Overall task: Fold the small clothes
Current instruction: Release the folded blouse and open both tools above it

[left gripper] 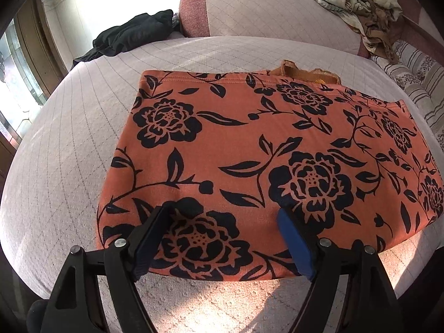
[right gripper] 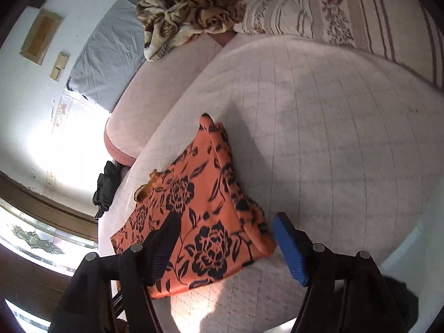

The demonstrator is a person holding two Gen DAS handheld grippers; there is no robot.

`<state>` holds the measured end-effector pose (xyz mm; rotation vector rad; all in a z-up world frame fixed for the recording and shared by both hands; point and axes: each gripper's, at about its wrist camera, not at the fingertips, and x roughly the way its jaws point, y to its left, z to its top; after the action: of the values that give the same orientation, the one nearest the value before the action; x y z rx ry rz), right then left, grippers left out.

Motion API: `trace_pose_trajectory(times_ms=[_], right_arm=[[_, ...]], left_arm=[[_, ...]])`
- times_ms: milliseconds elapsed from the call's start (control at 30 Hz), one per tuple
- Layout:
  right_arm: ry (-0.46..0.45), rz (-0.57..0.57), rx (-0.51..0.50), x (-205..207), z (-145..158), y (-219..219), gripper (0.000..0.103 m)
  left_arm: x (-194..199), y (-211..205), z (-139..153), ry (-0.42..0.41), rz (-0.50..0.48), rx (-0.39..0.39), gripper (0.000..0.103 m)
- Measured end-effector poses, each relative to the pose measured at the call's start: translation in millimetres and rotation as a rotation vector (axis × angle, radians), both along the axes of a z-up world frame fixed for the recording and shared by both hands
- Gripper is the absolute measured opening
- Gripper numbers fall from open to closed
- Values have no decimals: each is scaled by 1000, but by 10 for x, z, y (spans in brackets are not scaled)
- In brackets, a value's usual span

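A: Big pale quilted cushion (left gripper: 69, 144) fills the scene, and the orange flowered garment (left gripper: 249, 144) lies flat on it, already folded into a neat rectangle.

B: Soft knit, light and floppy by the look; it should sag if lifted by one corner. Best taken along the near hem.

A: Left gripper (left gripper: 224, 216) hangs spread over that near edge, pinching nothing.

B: Right gripper (right gripper: 227, 226) is spread too, straddling the garment's right corner (right gripper: 260, 244), pads apart from the cloth.

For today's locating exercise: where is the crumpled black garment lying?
Left wrist view: the crumpled black garment lies upper left, at the pale quilted cushion's far edge, beyond the orange floral cloth.
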<state>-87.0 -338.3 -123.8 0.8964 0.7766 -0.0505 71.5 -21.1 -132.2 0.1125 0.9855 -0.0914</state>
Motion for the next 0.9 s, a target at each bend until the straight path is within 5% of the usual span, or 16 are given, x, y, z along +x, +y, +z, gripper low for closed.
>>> trace_pose_trajectory(times_ms=[267,300,333,367,467,600,700,800,833,900], right_arm=[[87,211,-98,1592,-242,27,73],[104,241,-94,1733,-310,50,69],[119,269,-95,1841,-374,76,40],[149,271,-116,1906,-426,89,23],[128,187,-79,1841,-473,-25,19],[124,-1,125,1588,-632,-338,30],[108,23,-49,1410,-267,-168,33],[13,125,-96,1148,95,192,38],[-5,171,-93,1059,161,343,58],[-37,262,-98,890,214,645,77]], left_arm=[[21,17,-12,17,-2,-4,85],[32,17,-15,20,0,-4,86],[41,15,-16,21,2,-4,86],[45,15,-19,20,1,-2,86],[49,18,-28,14,1,-4,88],[41,18,-27,13,3,-4,88],[32,18,-23,16,11,-5,88],[-5,15,8,24,17,-3,88],[-27,24,27,27,18,-7,88],[-74,56,77,27,21,-16,88]])
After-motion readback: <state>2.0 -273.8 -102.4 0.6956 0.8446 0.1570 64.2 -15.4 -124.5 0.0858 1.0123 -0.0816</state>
